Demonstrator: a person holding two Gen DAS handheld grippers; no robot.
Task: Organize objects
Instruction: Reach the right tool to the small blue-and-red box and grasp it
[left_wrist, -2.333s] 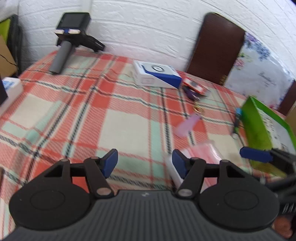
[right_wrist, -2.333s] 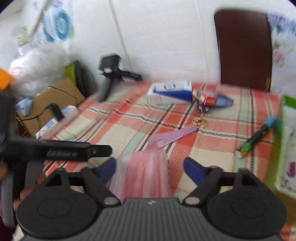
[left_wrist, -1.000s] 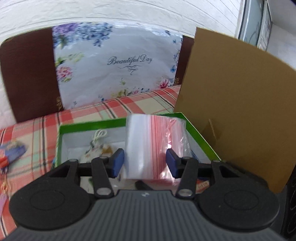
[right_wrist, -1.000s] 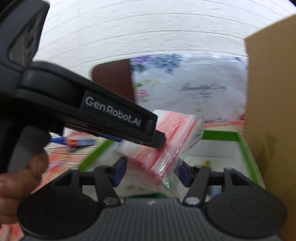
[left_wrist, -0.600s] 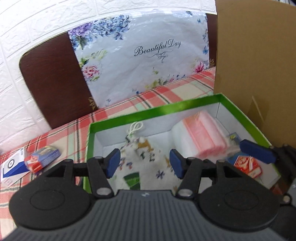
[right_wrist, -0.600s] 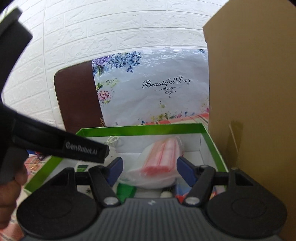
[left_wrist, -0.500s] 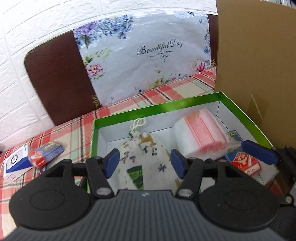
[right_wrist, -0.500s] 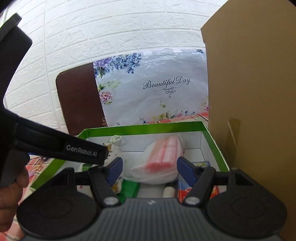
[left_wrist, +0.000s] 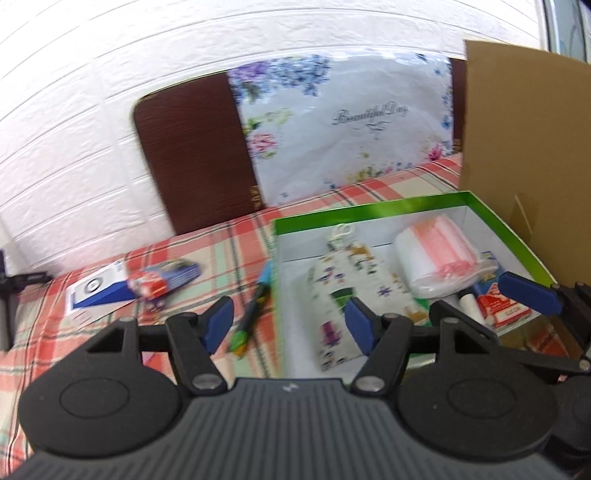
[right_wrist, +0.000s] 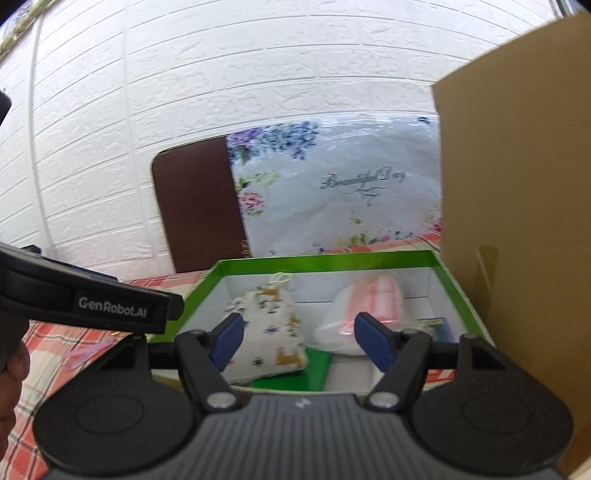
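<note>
Sitting just ahead of your left gripper (left_wrist: 288, 325), whose empty jaws have just been opening, the slim black marker with a blue cap (left_wrist: 256, 302) lies lengthwise between them on the cloth, seemingly nearer than to your right.

Green box (left_wrist: 373, 212); red-plaid tablecloth (left_wrist: 207, 251); pink-striped bag (left_wrist: 436, 254); blue claw pads (left_wrist: 218, 325)

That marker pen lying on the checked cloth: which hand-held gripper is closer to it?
Left. The left hand-held gripper hangs open just behind the marker pen; the right hand-held gripper is over the green box, further away.
</note>
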